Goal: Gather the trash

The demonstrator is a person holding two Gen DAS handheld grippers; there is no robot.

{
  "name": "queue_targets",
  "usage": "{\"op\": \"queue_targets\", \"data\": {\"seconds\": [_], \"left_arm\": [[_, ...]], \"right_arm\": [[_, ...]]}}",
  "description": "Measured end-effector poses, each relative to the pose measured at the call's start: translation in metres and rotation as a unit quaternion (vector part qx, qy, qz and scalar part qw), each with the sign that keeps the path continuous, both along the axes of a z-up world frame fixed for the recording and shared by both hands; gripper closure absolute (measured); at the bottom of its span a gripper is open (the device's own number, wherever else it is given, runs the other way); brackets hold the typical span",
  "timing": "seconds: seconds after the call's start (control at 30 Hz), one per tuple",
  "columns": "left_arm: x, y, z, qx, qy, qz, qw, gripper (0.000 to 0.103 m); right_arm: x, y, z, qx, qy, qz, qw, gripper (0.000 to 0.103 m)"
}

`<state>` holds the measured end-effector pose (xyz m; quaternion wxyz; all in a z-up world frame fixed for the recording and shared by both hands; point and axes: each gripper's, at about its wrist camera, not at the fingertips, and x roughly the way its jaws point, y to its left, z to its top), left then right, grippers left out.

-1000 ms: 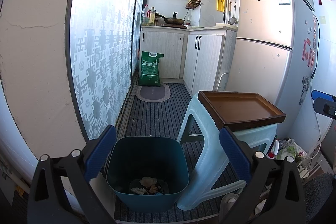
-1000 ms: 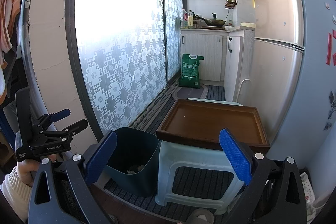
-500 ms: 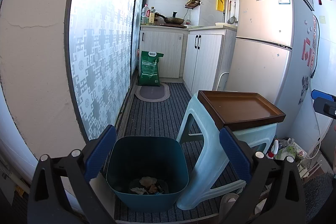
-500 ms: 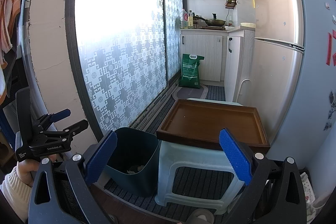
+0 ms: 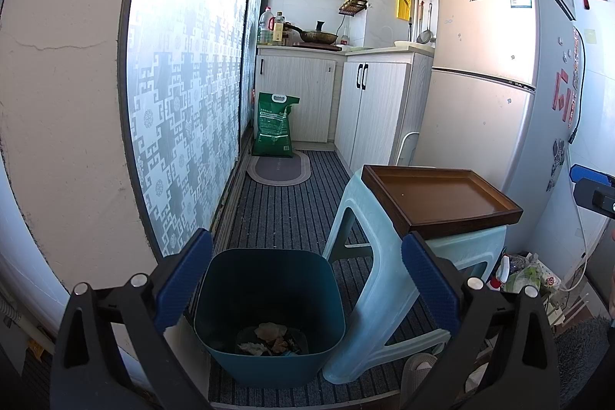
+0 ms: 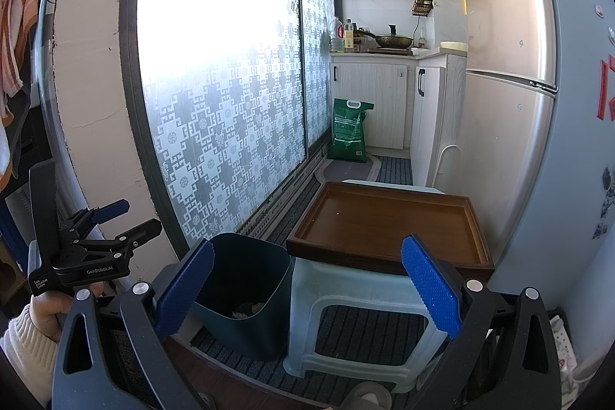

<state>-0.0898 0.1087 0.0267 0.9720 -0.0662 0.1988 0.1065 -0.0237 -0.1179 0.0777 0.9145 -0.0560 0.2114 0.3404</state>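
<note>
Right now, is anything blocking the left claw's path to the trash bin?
Nothing visible does. The left claw is open and empty, and the dark teal bin sits open-topped between its pads. The pale stool with the brown tray stands beside the bin, not across it.

Left black two-finger gripper with blue pads (image 5: 307,285) and right one (image 6: 307,285) both held level, jaws spread wide, gripping nothing.

bin (image 5: 269,310) mouth open, stool (image 5: 388,298) beside
</note>
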Motion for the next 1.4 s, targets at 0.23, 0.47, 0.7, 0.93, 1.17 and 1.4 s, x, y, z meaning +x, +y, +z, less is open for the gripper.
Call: {"op": "queue_targets", "data": {"seconds": [0.23, 0.47, 0.7, 0.93, 1.17, 1.4], "left_arm": [[0.0001, 0.0003, -0.0001, -0.001, 0.000, 0.000, 1.0000, 0.003], [0.0003, 0.0011, -0.0002, 0.000, 0.001, -0.001, 1.0000, 0.003], [0.0002, 0.0013, -0.0001, -0.001, 0.001, -0.001, 1.0000, 0.003], [0.0001, 0.0010, 0.0002, -0.001, 0.001, 0.000, 1.0000, 0.003], [0.0005, 0.0010, 0.0002, -0.001, 0.002, -0.001, 1.0000, 0.003], [0.0008, 0.0008, -0.0016, 0.001, 0.005, -0.001, 1.0000, 0.003]], "right_arm": [[0.0001, -0.0003, -0.0001, 0.000, 0.000, 0.000, 1.000, 0.004], [0.0000, -0.0001, -0.0001, 0.000, 0.000, 0.000, 1.000, 0.004], [0.0000, 0.0002, 0.0000, 0.000, 0.000, 0.000, 1.000, 0.004], [0.0000, 0.0002, 0.0001, 0.000, 0.000, 0.000, 1.000, 0.004], [-0.0001, 0.0003, 0.0001, 0.000, 0.000, 0.000, 1.000, 0.004], [-0.0001, 0.0004, 0.0003, 0.000, 0.000, 0.000, 1.000, 0.004]]}}
